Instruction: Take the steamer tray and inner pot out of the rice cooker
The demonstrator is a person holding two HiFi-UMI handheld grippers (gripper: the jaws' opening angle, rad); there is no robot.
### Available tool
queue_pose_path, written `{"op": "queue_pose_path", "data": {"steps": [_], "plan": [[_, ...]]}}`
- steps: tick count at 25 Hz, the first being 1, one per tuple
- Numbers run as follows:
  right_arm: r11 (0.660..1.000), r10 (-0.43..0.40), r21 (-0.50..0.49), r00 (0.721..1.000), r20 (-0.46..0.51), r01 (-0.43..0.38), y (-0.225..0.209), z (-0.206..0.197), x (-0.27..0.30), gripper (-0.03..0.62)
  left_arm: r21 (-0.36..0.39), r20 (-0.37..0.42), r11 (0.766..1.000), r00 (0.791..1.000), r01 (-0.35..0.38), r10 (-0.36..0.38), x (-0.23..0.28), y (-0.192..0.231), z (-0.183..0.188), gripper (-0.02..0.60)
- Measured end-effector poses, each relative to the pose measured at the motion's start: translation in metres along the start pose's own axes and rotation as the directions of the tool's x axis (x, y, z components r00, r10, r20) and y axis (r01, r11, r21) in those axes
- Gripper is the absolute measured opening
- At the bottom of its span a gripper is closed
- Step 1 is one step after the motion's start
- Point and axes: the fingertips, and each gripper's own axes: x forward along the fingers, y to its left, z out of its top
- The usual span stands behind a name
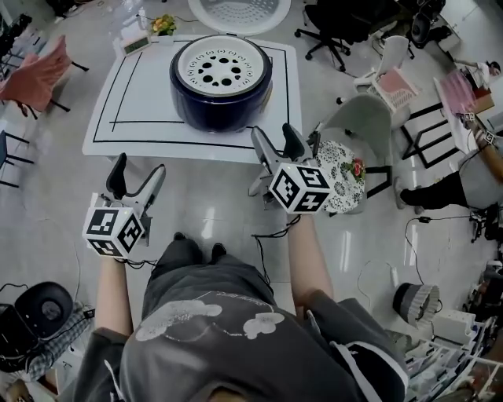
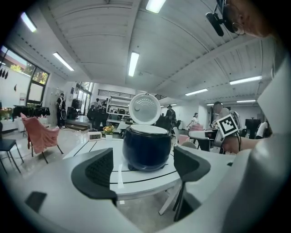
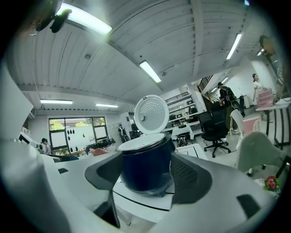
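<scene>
The dark blue round rice cooker [image 1: 221, 93] stands on the white square counter [image 1: 137, 118], and its white lid [image 1: 238, 12] is open. The white steamer tray with round holes [image 1: 220, 69] sits in the cooker's top. The left claw [image 1: 138, 166] and the right claw [image 1: 274, 133] both hover before the counter, wide open and holding nothing.

A white table [image 1: 106, 133] stands on a pale, glossy floor [image 1: 47, 204]. On its top sits a dark blue rice cooker [image 1: 221, 118] with its lid raised. Black lines [image 1: 118, 102] marked on the tabletop run to the left of the cooker and along the edge nearer than it. Beyond the cooker and to its left, at the table's far edge, stand a small white digital clock [image 1: 134, 43] and, just beside the clock, a little pot of flowers [image 1: 163, 25].
</scene>
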Motion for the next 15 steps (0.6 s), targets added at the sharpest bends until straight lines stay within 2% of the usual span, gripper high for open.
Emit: {"op": "queue_pose_path", "data": {"steps": [4,8,12,15], "plan": [[1.0,-0.006,-0.024,0.999,-0.031,0.005,-0.005,0.018,0.032,0.318,0.0,-0.018,1.0,1.0,0.026,-0.026,0.019,0.018,0.014,0.408],[0.994,-0.019,-0.108,0.997,-0.075,0.01,-0.006,0.036,0.071,0.318,0.001,0.01,0.998,0.998,0.059,-0.059,0.055,0.04,0.033,0.407],[0.976,-0.091,-0.208,0.988,-0.126,0.063,-0.02,0.055,0.113,0.318,0.019,0.023,0.992,0.992,0.126,-0.126,0.097,0.061,0.055,0.407],[0.943,-0.169,-0.314,0.969,-0.181,0.106,-0.034,0.056,0.147,0.318,0.005,0.021,0.988,0.988,0.155,-0.155,0.13,0.086,0.068,0.407]]}}
